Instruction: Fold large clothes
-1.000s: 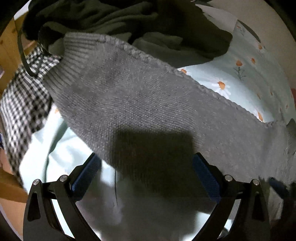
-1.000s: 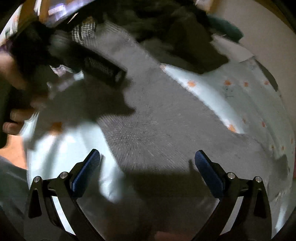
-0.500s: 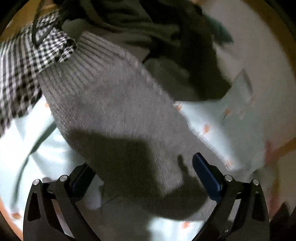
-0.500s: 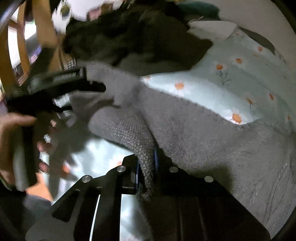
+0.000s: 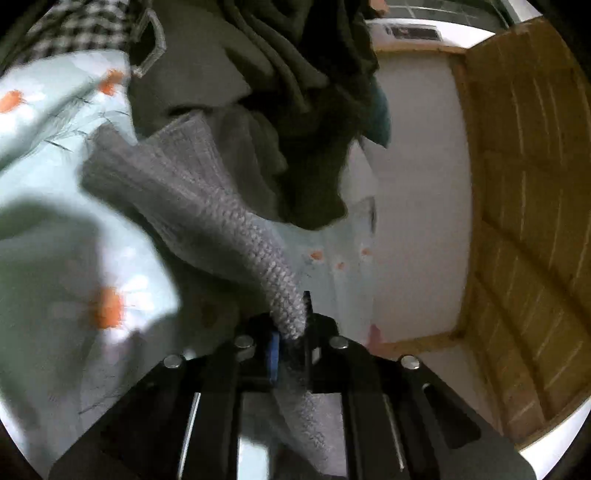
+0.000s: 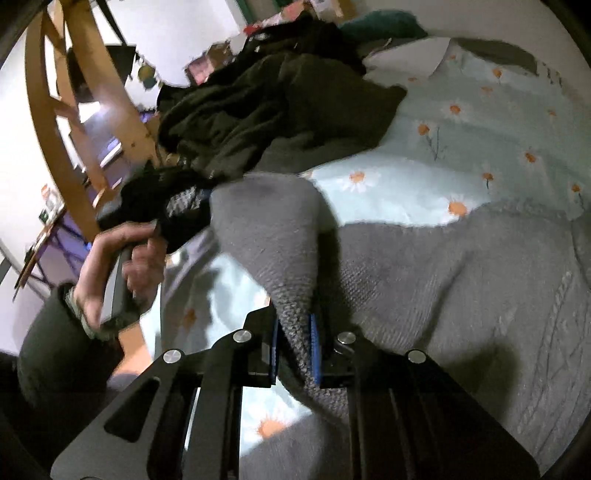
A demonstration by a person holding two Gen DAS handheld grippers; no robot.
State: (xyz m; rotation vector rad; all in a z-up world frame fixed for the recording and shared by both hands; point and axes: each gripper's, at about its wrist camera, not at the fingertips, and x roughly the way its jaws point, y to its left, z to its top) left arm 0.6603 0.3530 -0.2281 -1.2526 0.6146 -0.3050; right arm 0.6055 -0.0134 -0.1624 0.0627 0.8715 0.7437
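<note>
A grey knitted sweater [image 6: 461,280] lies spread on a pale blue bedsheet with daisies [image 6: 424,177]. My right gripper [image 6: 293,347] is shut on a raised fold of its sleeve, which rises like a tent toward the left. In the left wrist view my left gripper [image 5: 290,341] is shut on the ribbed cuff end of the grey sweater [image 5: 207,199], pulling it up off the bedsheet [image 5: 48,155]. A person's hand [image 6: 122,258] holds the left gripper at the left of the right wrist view.
A heap of dark green and black clothes [image 6: 266,110] sits behind the sweater, also seen as dark clothes [image 5: 295,92] in the left wrist view. A checked garment [image 5: 74,29] lies at top left. A wooden bed frame [image 6: 62,122] and wooden panel [image 5: 528,221] flank the bed.
Both grippers went from wide open to shut on the grey sweater, the right first, then the left. The left gripper rolled and swung toward the wall; the sleeve lifted off the sheet.
</note>
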